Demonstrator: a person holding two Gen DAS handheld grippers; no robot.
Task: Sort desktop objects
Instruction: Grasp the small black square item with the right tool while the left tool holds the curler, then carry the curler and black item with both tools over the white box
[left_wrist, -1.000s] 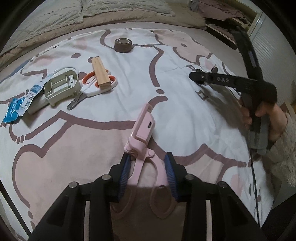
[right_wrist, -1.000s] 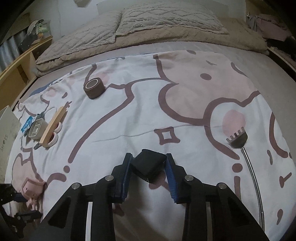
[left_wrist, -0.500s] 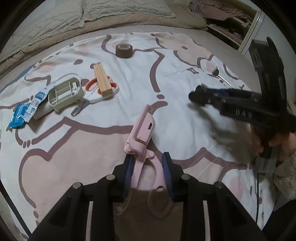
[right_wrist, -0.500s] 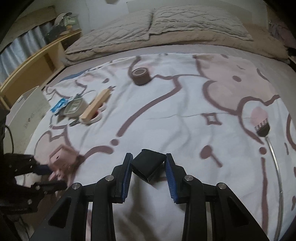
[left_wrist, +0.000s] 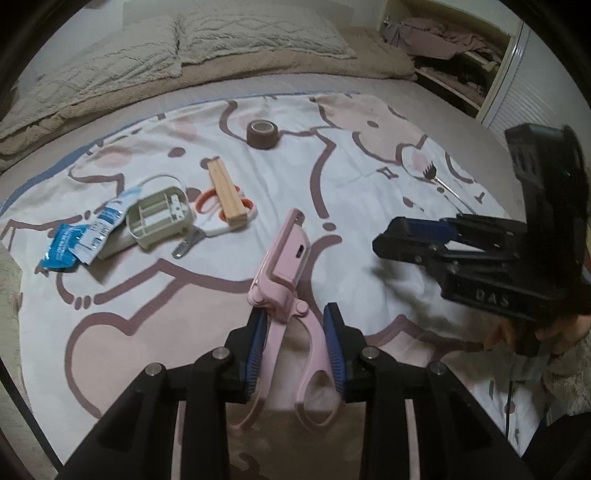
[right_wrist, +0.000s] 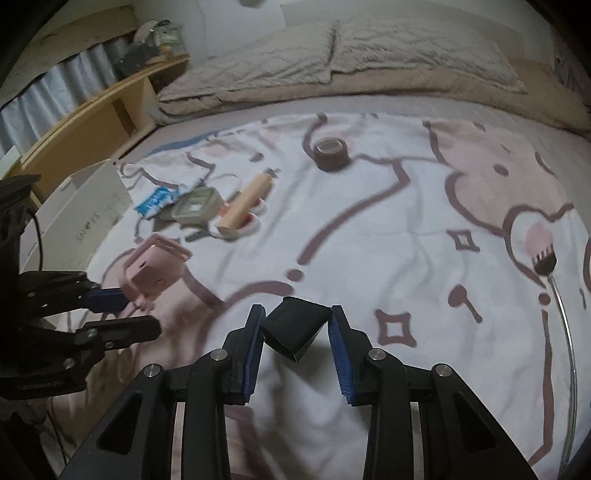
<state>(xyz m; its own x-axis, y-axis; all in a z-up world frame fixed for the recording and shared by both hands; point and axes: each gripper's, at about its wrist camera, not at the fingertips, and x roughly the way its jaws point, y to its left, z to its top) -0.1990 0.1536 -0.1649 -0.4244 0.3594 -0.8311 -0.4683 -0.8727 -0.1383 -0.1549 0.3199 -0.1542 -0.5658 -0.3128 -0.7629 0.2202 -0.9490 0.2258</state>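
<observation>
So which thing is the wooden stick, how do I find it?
Look at the white blanket with pink drawings, at the small pile on its left side. The wooden block lies across the orange-handled scissors, beside the beige tray; it alone is plain, pale wood.

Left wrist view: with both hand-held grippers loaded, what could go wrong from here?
1. The left hand-held gripper pinches the pink tool only by its thin handles; the heavy head overhangs and may swing or slip.
2. The right hand-held gripper holds the black box tilted on its corners; it could twist out.
3. Both grippers are close; they might collide.
</observation>
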